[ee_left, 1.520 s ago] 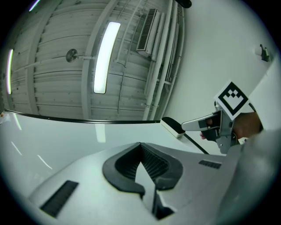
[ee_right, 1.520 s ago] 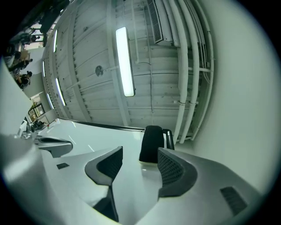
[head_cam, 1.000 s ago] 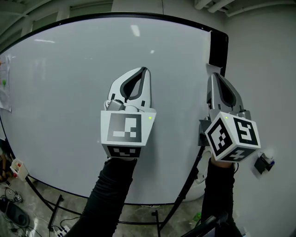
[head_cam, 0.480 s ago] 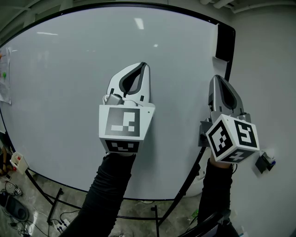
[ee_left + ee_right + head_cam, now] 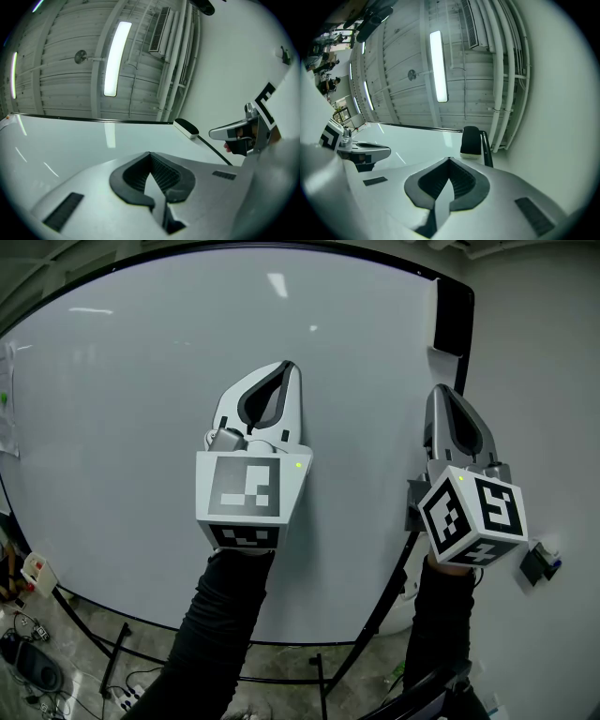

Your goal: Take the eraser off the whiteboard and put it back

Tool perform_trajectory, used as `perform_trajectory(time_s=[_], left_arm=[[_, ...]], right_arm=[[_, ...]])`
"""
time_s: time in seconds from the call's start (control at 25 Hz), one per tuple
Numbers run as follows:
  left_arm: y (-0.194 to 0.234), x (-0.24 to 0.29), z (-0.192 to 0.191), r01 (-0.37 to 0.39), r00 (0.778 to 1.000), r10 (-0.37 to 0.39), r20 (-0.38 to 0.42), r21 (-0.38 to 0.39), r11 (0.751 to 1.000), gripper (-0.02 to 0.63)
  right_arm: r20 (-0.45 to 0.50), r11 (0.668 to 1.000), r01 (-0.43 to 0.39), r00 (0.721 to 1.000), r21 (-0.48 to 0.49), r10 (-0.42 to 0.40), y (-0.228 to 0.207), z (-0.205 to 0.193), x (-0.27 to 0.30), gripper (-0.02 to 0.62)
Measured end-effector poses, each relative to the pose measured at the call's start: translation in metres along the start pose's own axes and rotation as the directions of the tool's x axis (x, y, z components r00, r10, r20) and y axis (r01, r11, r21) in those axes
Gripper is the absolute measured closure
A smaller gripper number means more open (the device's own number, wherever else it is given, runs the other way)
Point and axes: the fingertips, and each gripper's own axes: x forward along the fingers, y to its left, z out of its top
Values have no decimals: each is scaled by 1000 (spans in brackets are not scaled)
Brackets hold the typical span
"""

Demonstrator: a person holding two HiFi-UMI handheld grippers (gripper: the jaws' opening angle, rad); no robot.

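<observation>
A black eraser (image 5: 451, 317) clings upright to the top right corner of a whiteboard (image 5: 122, 381), its pale felt face against the board, apparently untouched and with the task's first step still to come. Below it, the right claw (image 5: 441, 390) is raised along the board's right edge, its tips pressed together and holding nothing. The right gripper view puts the eraser (image 5: 470, 140) almost straight ahead of the closed tips (image 5: 450, 160), which suggests this is the claw meant to take it. It would first have to spread wide enough to span the eraser's sides.

The left claw (image 5: 291, 367) is also pinched shut on nothing. It stands before the bare middle of the board, well apart from the eraser, likely parked there to leave the right edge free. From the left gripper view the eraser (image 5: 187, 127) shows off to the right, beyond the closed tips (image 5: 150, 154). Both claws tilt upward toward the board, in keeping with a target mounted high near the top edge.
</observation>
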Motion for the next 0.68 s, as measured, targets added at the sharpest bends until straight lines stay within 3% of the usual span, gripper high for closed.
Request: perform_trajectory(time_s=[0.68], left_arm=[[-1, -3, 5, -1, 1000, 1, 6, -5, 1000, 600]], right_arm=[[-13, 1000, 6, 1000, -11, -6, -2, 2, -4, 588]])
